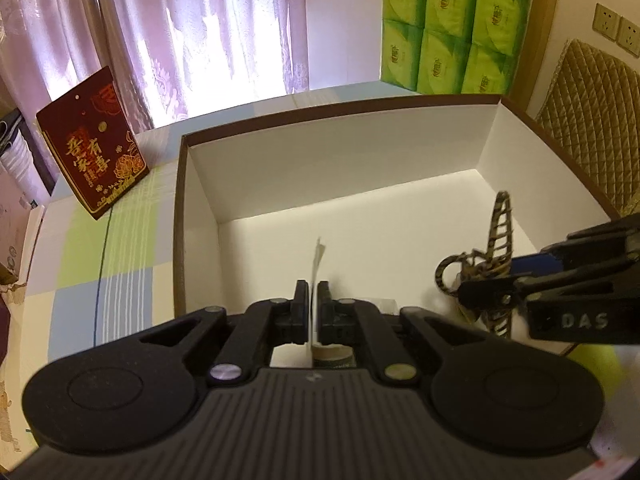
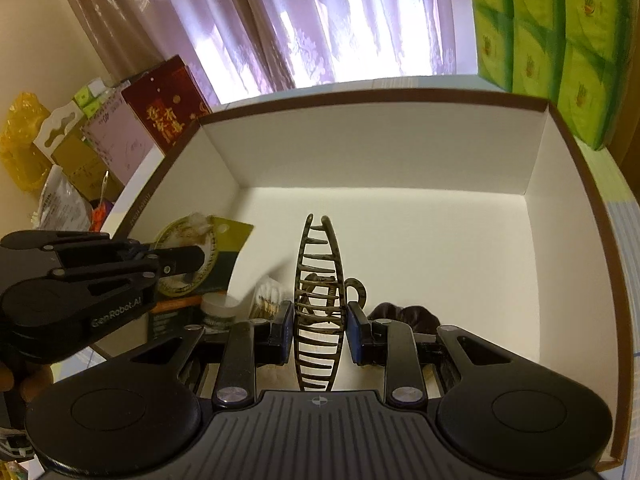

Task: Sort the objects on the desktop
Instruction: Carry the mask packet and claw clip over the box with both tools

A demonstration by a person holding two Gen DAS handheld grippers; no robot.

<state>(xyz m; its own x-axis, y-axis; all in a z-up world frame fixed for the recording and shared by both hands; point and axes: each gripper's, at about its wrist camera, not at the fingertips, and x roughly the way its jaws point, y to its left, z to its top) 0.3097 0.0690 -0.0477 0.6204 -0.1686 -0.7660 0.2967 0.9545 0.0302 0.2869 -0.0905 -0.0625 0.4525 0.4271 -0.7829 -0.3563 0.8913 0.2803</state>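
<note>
Hair claw, brown-and-cream striped with long curved teeth, stands upright between the blue pads of the right tool, which is clenched on its sides; it hangs over the white inside of a brown-rimmed cardboard box on the desk; the left wrist view shows the same claw at the tip of the right tool, whose side bears the raised letters "DAS".

Left tool has its jaws almost together, with a thin pale card packet seen edge-on in the narrow gap; no earlier view is given, and whether the pads press it I cannot tell for certain; from the right wrist view the left tool is printed "GenRobot.AI" and its tips lie against a green-and-gold packet with a round pattern; its writing is too blurred to read.

Below it lie a bag of cotton swabs, a small white-lidded jar and a dark scrunchie; a red gift bag with gold Chinese characters "吾家有喜" stands left of the box on the checked cloth; green tissue packs are stacked behind.
</note>
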